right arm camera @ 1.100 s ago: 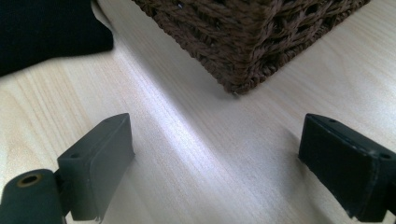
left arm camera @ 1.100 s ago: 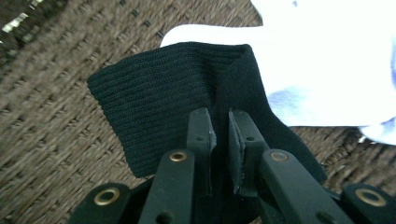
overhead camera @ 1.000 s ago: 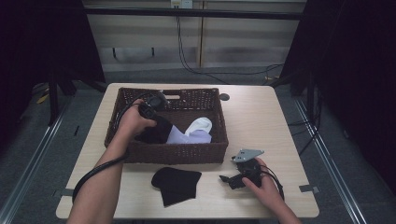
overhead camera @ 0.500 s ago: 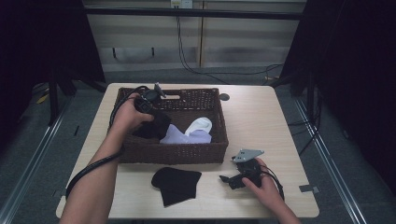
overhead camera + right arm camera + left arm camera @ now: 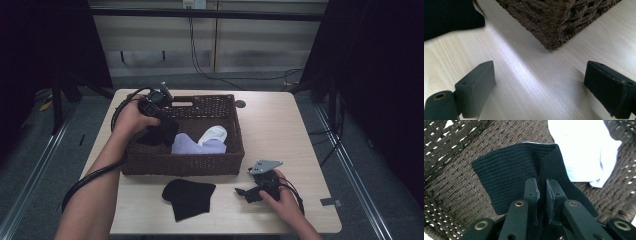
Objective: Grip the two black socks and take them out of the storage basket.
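Observation:
A brown woven basket [image 5: 182, 164] stands mid-table. My left gripper [image 5: 161, 117] hangs over its left end, shut on a black sock [image 5: 165, 132] that dangles into the basket. In the left gripper view the jaws [image 5: 541, 182] pinch the ribbed black sock [image 5: 506, 177] above the basket floor [image 5: 454, 195], with a white sock [image 5: 584, 150] beyond. A white and a lavender sock [image 5: 207, 141] lie in the basket. Another black sock [image 5: 187, 197] lies flat on the table in front. My right gripper [image 5: 246, 192] rests on the table at the front right, open and holding nothing [image 5: 539, 75].
The basket's near corner [image 5: 554, 20] and an edge of the black sock on the table [image 5: 449, 17] show ahead of the right jaws. The wooden table [image 5: 280, 125] has bare room right of the basket. A dark round spot [image 5: 240, 104] sits at the far edge.
My left gripper has risen and moved toward the basket's far left corner, lifting the black sock with it. The right gripper has stayed put.

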The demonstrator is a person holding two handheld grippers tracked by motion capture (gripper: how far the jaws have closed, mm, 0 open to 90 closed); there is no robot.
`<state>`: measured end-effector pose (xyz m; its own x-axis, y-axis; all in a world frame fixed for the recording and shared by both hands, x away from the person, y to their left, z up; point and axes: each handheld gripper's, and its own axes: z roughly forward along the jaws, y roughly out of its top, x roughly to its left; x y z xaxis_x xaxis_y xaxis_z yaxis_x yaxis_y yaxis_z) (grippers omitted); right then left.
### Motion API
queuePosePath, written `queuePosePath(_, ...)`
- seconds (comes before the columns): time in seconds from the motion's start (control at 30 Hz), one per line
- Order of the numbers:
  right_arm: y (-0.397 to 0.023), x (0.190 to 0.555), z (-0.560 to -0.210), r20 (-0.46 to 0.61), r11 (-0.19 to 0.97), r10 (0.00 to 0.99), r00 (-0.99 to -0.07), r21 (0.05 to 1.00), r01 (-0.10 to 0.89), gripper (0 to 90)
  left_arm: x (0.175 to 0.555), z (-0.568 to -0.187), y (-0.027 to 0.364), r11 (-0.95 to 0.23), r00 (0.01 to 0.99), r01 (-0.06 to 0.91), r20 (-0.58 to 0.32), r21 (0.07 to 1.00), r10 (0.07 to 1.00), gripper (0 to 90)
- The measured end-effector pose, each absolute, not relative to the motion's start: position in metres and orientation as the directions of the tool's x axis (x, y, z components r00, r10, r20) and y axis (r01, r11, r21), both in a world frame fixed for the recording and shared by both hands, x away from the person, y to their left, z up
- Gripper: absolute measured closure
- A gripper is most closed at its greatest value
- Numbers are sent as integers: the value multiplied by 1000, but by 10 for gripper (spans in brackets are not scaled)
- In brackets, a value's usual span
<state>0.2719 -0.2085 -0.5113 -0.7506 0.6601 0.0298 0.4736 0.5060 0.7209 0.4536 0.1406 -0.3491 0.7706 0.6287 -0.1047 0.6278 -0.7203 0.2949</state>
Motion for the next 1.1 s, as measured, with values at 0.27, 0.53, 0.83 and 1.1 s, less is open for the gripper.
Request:
queuePosePath(0.27, -209, 272, -511, 30, 509, 658, -752, 718, 474, 92, 450, -335, 142, -723, 776, 621, -111, 301, 621, 801)
queuePosePath(0.53, -209, 272, -511, 30, 509, 658, -752, 718, 475, 92, 442, -322, 141, -734, 789, 608, -128, 302, 601, 801)
queuePosePath(0.83, -209, 272, -511, 30, 510, 658, -752, 718, 474, 92, 429, -307, 144, -741, 803, 592, -151, 316, 577, 800)
queuePosePath(1.1, -209, 272, -511, 30, 510, 658, -752, 718, 475, 92, 412, -294, 140, -775, 838, 544, -155, 322, 524, 800)
